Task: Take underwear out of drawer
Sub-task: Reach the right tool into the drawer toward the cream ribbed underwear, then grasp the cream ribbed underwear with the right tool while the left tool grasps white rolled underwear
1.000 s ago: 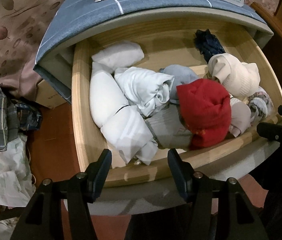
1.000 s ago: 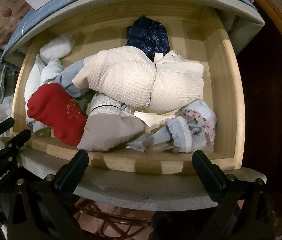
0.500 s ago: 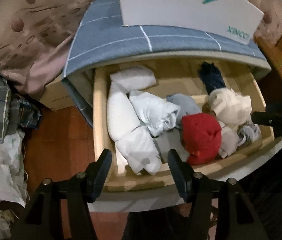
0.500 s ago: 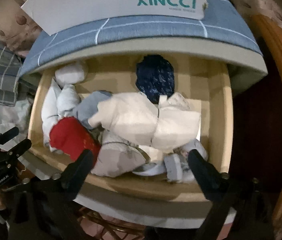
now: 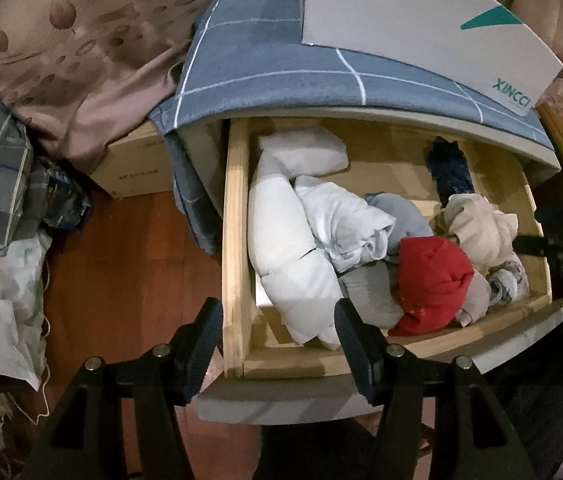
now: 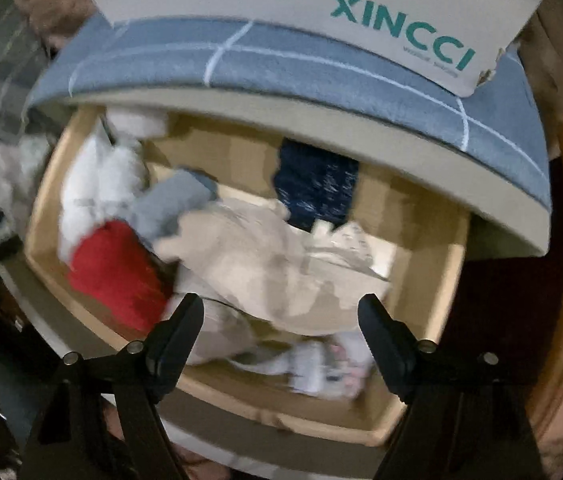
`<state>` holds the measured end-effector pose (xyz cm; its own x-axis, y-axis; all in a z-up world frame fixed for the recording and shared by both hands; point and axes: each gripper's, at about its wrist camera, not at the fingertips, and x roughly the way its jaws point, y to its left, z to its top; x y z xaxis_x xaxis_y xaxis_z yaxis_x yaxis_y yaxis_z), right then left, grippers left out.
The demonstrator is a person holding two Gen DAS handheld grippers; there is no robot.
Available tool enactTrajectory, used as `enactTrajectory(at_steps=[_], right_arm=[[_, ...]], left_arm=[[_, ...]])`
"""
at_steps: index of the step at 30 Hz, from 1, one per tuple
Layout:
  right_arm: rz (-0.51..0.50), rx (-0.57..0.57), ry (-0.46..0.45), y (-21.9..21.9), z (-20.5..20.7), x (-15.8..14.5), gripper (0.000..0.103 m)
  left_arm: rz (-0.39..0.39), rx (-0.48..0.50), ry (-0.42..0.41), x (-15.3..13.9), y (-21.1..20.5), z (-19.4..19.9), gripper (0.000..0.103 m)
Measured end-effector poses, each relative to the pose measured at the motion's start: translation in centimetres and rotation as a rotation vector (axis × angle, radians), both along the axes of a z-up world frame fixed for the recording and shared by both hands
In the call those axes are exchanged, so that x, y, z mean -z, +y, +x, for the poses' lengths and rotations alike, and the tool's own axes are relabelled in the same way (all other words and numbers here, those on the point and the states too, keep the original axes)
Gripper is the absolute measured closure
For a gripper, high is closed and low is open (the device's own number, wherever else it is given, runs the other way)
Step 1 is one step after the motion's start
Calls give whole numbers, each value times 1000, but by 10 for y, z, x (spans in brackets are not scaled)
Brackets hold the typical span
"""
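Left gripper [image 5: 277, 338]: it points down at the open drawer from above. Its jaws are spread wide and hold nothing.
Right gripper [image 6: 281, 334]: it points straight down over the drawer. Its jaws are closing, but nothing is pinched between them. This view is blurry.
Drawer [image 5: 235, 240]: a light wood box, pulled out from under a top with a blue checked cloth [image 5: 265, 60]. A white box [image 5: 413, 20] with green letters sits on the cloth at 12 o'clock.
Underwear pile [image 5: 345, 224]: rolled clothes fill the drawer. They lie below both grippers and touch neither.
White rolls [image 5: 281, 236]: at the 9 o'clock side of the drawer, just above the left gripper's jaws in its view.
Red piece [image 5: 433, 276]: at 3 o'clock from the left gripper's jaws. In the right wrist view it is at 10 o'clock from the jaws [image 6: 117, 268].
Cream piece [image 6: 265, 264]: right above the gap of the right gripper's jaws, in the middle of the drawer.
Dark blue piece [image 6: 315, 188]: at the back of the drawer, at 12 o'clock.
Floor [image 5: 121, 272]: red-brown wood, at 9 o'clock from the drawer.
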<state>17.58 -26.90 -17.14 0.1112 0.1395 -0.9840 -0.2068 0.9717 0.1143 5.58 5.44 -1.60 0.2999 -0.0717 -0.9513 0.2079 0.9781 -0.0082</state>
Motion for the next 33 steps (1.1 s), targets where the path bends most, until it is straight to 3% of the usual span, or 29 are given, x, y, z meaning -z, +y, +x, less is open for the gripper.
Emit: enactTrajectory(at_steps=[4, 14, 22, 26, 28, 30, 33], right_arm=[[-45, -107, 20, 0, -13, 10, 26], [-234, -401, -56, 18, -42, 31, 26], [-311, -494, -100, 25, -38, 47, 24], [-335, -480, -104, 21, -39, 54, 23], [-349, -451, -102, 16, -35, 57, 27], [-312, -407, -84, 8, -35, 58, 39], [-202, -273, -47, -13, -31, 55, 43]], left_arm=[[-2, -1, 20, 7, -1, 3, 43], [5, -17, 58, 17, 1, 8, 43], [-1, -34, 82, 24, 3, 11, 43], [-8, -43, 98, 29, 2, 15, 43], [-13, -48, 105, 31, 0, 15, 43], [-12, -45, 107, 32, -2, 15, 43], [-5, -46, 106, 33, -4, 16, 43]])
